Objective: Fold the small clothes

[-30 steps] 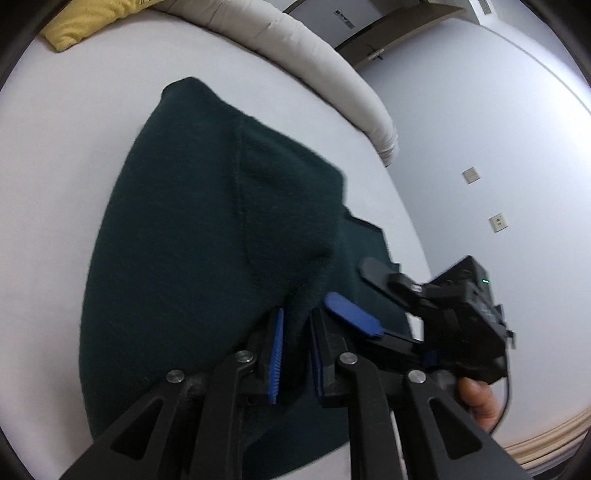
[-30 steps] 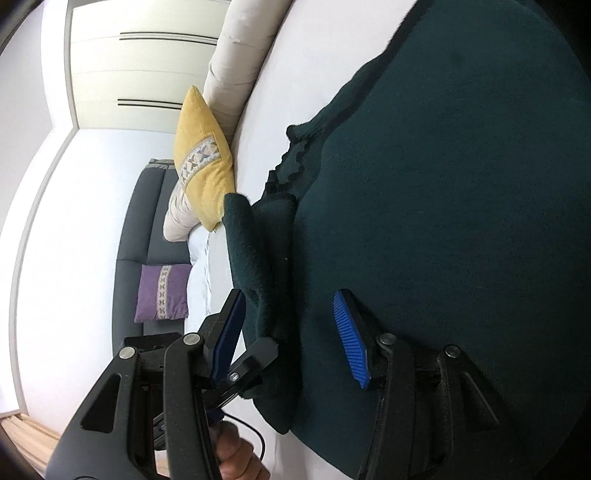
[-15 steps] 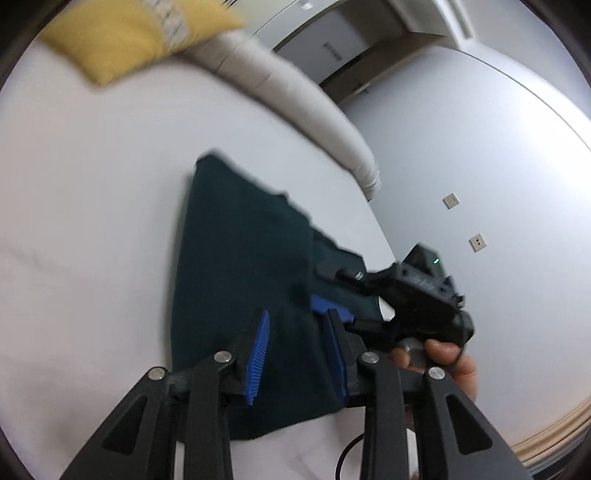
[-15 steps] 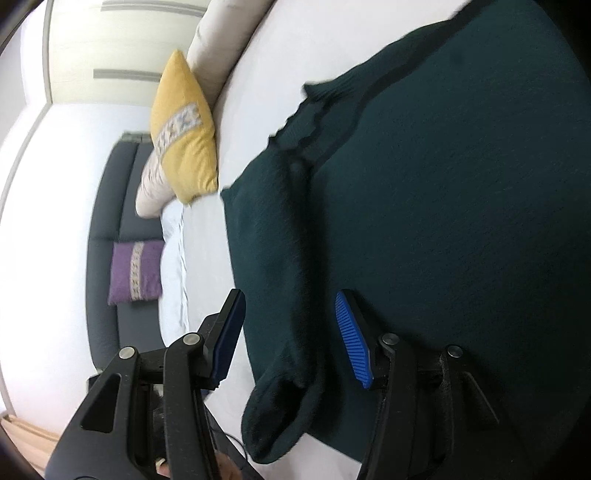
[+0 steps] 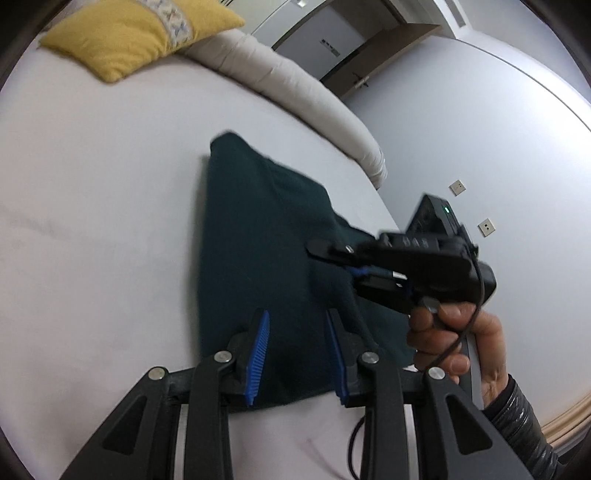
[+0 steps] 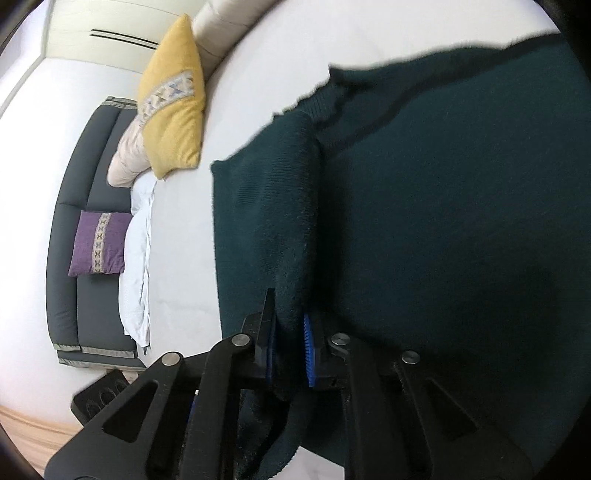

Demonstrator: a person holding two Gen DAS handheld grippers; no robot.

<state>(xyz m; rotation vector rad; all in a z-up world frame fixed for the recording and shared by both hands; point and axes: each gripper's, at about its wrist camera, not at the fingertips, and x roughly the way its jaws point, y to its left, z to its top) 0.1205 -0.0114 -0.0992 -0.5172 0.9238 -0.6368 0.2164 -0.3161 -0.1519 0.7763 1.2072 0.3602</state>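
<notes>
A dark green knitted sweater (image 5: 258, 236) lies on the white bed sheet (image 5: 92, 221). My left gripper (image 5: 297, 354) is open above the sweater's near edge, with nothing between its blue pads. My right gripper (image 6: 290, 347) is shut on a folded sleeve (image 6: 280, 206) of the sweater. The sweater's body (image 6: 443, 221) fills the right of the right wrist view. The right gripper also shows in the left wrist view (image 5: 399, 266), held by a hand at the sweater's right side.
A yellow cushion (image 5: 136, 33) and a long beige bolster (image 5: 295, 81) lie at the bed's far edge. The right wrist view shows the yellow cushion (image 6: 173, 99), a dark sofa (image 6: 85, 229) with a purple cushion (image 6: 98, 242), and white bedding (image 6: 138, 258).
My left gripper let go of the sweater, opened and drew back. My right gripper went from open to shut on the folded sleeve.
</notes>
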